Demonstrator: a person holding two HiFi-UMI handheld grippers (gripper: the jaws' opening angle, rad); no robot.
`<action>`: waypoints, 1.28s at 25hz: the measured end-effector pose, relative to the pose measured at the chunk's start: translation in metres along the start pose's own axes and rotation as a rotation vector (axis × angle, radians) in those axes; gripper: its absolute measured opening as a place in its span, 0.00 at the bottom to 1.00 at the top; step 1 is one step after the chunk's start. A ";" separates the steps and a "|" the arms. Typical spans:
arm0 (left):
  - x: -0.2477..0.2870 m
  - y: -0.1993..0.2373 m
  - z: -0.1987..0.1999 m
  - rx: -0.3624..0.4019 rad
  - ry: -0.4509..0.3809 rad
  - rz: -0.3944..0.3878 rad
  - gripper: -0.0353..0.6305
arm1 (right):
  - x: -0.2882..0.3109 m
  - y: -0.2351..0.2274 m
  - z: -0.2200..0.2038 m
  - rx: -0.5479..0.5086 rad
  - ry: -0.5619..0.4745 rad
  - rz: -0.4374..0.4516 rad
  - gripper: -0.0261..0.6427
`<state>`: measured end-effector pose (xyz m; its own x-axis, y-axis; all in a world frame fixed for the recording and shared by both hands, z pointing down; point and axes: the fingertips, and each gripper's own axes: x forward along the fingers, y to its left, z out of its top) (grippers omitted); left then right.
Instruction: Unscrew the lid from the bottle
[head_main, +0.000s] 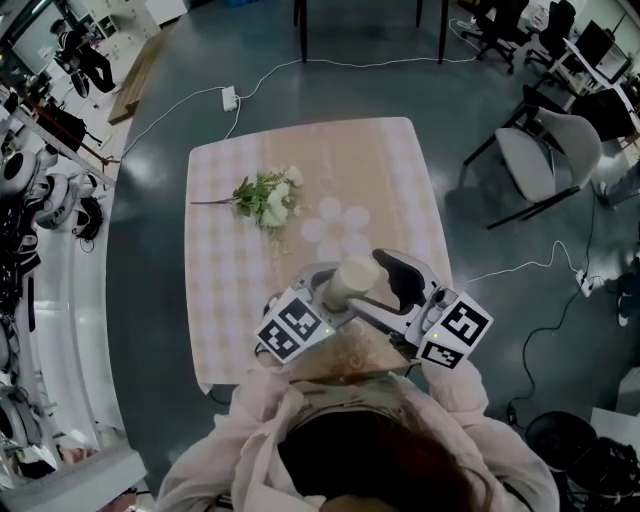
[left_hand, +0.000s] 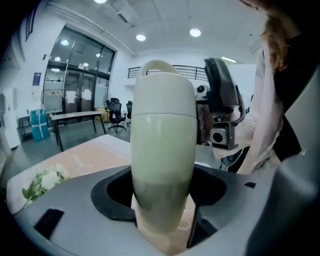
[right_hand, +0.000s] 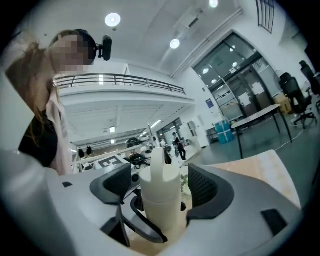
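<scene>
The bottle (head_main: 352, 283) stands upright at the near edge of the table (head_main: 400, 170), right in front of the person. The flowers (head_main: 268, 198) lie well apart from it, toward the table's middle. The left claw (left_hand: 162, 195) has the bottle's lower body between its dark pads, spread wide but pressed in on both sides, so that's the anchor. Up top, the right claw (right_hand: 161, 185) straddles the lid (right_hand: 160, 187), jaws wide, with a clear gap on either side. It grips nothing.

The lid still looks seated on the seam, so my read is the unscrewing is not finished, and this is the set-up for a fresh bite. To do it well, the right claw wants to close squarely on the lid's round wall, above the seam and not on the tall loop on top. The left must hold hard so the body doesn't spin along. Keep the twist in line with the bottle, or it tips at that table edge.
</scene>
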<state>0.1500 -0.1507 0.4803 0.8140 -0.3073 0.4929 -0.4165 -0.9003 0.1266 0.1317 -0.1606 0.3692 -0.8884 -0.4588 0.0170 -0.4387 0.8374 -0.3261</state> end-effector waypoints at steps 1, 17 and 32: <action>0.002 0.000 0.000 0.017 0.010 0.010 0.53 | 0.000 -0.004 -0.001 -0.017 0.005 -0.038 0.56; 0.003 -0.057 0.019 0.046 -0.026 -0.325 0.53 | -0.034 0.029 0.013 -0.057 -0.027 0.254 0.65; -0.017 -0.073 0.025 0.167 -0.080 -0.502 0.53 | -0.023 0.054 0.016 -0.185 -0.016 0.405 0.50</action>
<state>0.1770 -0.0881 0.4412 0.9275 0.1575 0.3391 0.0971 -0.9773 0.1882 0.1301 -0.1098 0.3356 -0.9920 -0.0857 -0.0926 -0.0734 0.9889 -0.1292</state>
